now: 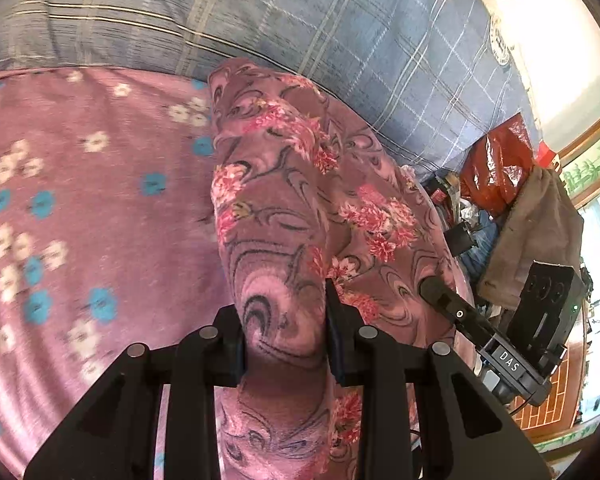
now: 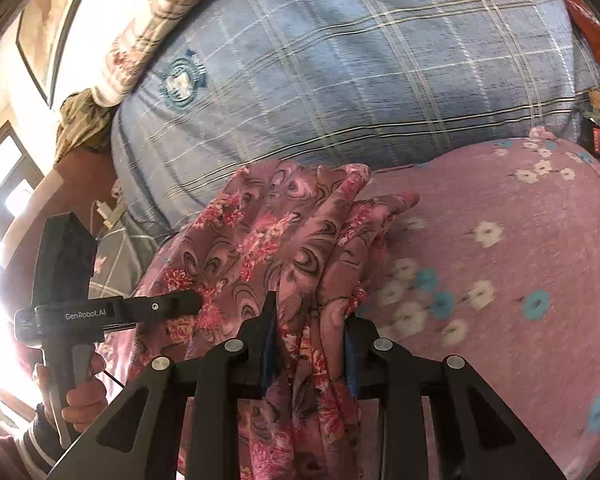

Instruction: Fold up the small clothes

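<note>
A pink floral garment [image 1: 292, 208] with dark swirls lies bunched over a pink flowered sheet [image 1: 80, 208]. My left gripper [image 1: 286, 320] is shut on a fold of the garment. My right gripper [image 2: 310, 328] is shut on another bunched part of the same garment [image 2: 284, 232]. The right gripper shows in the left wrist view [image 1: 440, 292], its tip touching the cloth at the right. The left gripper shows in the right wrist view [image 2: 188, 302], held by a hand [image 2: 80, 392].
A blue checked pillow or blanket [image 1: 300, 20] lies behind the garment, also seen in the right wrist view [image 2: 360, 72]. A red plastic bag [image 1: 496, 168] and brown cloth [image 1: 540, 232] sit beside the bed. A window [image 2: 4, 176] is at left.
</note>
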The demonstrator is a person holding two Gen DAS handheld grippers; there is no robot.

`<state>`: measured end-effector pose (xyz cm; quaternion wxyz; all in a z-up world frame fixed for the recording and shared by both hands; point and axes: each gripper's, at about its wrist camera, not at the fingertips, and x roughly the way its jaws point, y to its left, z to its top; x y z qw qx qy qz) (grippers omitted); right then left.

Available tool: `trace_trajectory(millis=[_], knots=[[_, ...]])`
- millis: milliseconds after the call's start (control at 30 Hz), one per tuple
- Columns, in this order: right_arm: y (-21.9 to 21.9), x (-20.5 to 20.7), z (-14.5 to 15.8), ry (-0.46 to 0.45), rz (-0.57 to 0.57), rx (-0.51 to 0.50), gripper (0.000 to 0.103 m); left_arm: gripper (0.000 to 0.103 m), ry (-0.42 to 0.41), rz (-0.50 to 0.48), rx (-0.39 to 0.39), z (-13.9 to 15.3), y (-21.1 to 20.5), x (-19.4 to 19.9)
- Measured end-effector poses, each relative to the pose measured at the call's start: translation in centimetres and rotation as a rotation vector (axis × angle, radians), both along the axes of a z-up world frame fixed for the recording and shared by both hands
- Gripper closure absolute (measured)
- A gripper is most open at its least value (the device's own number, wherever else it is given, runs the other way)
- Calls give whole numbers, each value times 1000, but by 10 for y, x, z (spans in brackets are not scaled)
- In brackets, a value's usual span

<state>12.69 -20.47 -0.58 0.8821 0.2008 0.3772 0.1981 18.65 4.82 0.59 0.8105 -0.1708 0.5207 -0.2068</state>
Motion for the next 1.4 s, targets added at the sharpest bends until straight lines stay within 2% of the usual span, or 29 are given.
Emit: trace_trajectory(millis=[200,333,400,433,467,533,633,700,800,867,933,1000,1100,1133,1267,1333,1400], knots=[[53,-12,2,17,68,52,75,75,-25,49,62,11,53,-31],[91,-20,-16,58,132,104,74,72,7,108,96,-6,97,-48],[111,-19,-38,117,159,75,70,67,55,139,121,-24,112,-48],[120,-18,-49,148,159,27,65,64,100,152,128,-39,121,-47],[126,-20,-55,144,149,-14,61,60,110,156,109,-43,125,-47],[124,-20,-49,136,142,-7,60,59,115,167,40,-44,136,-51],[119,-20,-30,96,110,-53,60,58,41,167,39,-23,135,-52],[121,-22,-13,19,99,-88,60,45,-26,158,75,-7,124,-50],[128,-22,-3,-76,128,-94,63,37,-102,110,164,-3,99,-40],[137,-13,-13,-53,143,-128,64,34,-107,84,284,-18,78,-27],[144,-1,-35,27,151,-192,64,31,-106,60,381,-32,65,-21],[141,1,-42,24,151,-164,63,28,-124,40,445,-38,59,-21],[133,-2,-33,48,135,-149,62,28,-137,19,435,-28,63,-31],[132,-9,-26,31,135,-175,58,28,-121,21,410,-25,69,-34],[126,-38,-15,-17,161,-217,56,27,-110,32,315,-13,92,-61],[128,-49,-23,0,173,-267,52,26,-108,39,319,-17,97,-75],[130,-53,-39,43,171,-319,47,26,-66,25,349,-33,96,-83]])
